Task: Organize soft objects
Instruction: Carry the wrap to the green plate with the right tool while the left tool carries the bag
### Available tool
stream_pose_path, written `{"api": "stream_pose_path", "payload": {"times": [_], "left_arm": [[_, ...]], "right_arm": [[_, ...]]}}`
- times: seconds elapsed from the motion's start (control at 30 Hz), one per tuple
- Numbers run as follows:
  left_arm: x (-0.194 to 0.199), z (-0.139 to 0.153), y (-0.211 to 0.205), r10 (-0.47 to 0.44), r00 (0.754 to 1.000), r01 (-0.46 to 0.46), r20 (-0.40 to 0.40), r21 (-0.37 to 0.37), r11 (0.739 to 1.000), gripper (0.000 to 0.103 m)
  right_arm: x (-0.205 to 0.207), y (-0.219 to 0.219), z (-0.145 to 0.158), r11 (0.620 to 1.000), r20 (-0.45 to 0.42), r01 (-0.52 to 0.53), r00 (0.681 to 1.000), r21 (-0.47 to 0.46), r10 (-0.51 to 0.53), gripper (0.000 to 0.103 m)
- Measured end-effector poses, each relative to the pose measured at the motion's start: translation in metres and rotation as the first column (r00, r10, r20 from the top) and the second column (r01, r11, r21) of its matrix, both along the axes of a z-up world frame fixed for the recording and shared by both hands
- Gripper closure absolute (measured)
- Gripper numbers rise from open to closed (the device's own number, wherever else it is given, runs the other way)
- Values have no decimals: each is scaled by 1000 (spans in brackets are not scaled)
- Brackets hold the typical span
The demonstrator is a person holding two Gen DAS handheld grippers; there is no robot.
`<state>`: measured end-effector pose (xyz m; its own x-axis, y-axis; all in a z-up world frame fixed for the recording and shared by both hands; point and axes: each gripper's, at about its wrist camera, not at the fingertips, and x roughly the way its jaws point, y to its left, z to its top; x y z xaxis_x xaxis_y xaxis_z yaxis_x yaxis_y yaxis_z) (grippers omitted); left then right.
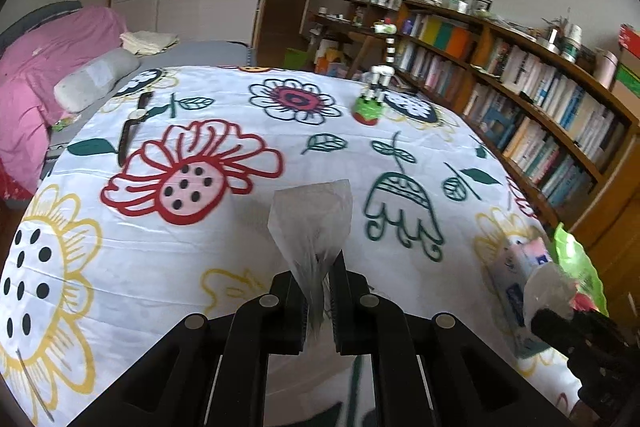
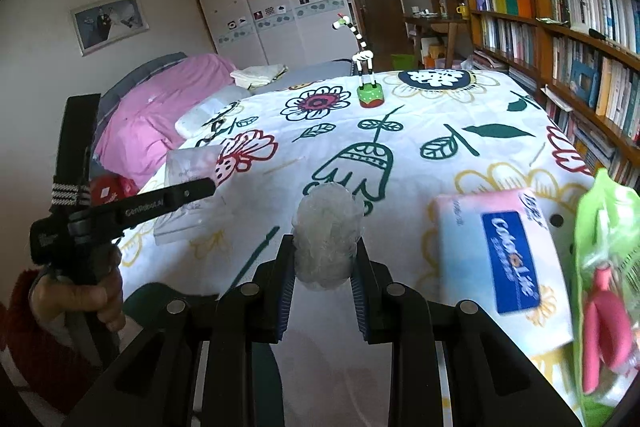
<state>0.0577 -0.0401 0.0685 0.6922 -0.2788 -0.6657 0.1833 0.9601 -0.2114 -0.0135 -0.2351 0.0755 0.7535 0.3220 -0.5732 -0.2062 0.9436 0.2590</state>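
My left gripper [image 1: 318,291] is shut on a thin clear plastic bag [image 1: 312,223] that stands up from the jaws above the flowered bedspread [image 1: 200,259]. My right gripper [image 2: 325,267] is shut on a crumpled wad of clear plastic [image 2: 326,227]. That wad and gripper also show at the right edge of the left wrist view [image 1: 550,291]. The left gripper shows in the right wrist view [image 2: 200,187], holding its bag [image 2: 188,167]. A tissue pack [image 2: 504,263] and a green packet [image 2: 604,287] lie at the right.
A giraffe toy on a green base [image 2: 370,95] stands at the far side. A wristwatch [image 1: 134,125] lies far left. A bookshelf [image 2: 580,39] runs along the right. A pink quilt [image 2: 160,111] and pillow [image 1: 96,79] lie beyond on the left.
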Motion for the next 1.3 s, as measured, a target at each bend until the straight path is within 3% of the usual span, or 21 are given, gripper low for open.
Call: {"api": "stream_pose_path", "payload": {"times": [0.3,0.67,0.97,1.3], "left_arm": [[-15,10,-23,-67,997,67,22,-2,998,94],[-32,21,-60,-165,985,164,46,8,986,94],[-40,26,-93,-241,970,240,44,15,971,94],[-46,32,-127,-308,950,307,48,33,951,94]], "right_arm": [[-32,-29,4,999,1,26,1000,22,-26,76],[-73,-83,11,986,25,167,986,24,-167,76],[-98,-132,11,952,30,304,952,31,-305,76],[-102,-192,-1,893,4,448,894,48,-449,76]]}}
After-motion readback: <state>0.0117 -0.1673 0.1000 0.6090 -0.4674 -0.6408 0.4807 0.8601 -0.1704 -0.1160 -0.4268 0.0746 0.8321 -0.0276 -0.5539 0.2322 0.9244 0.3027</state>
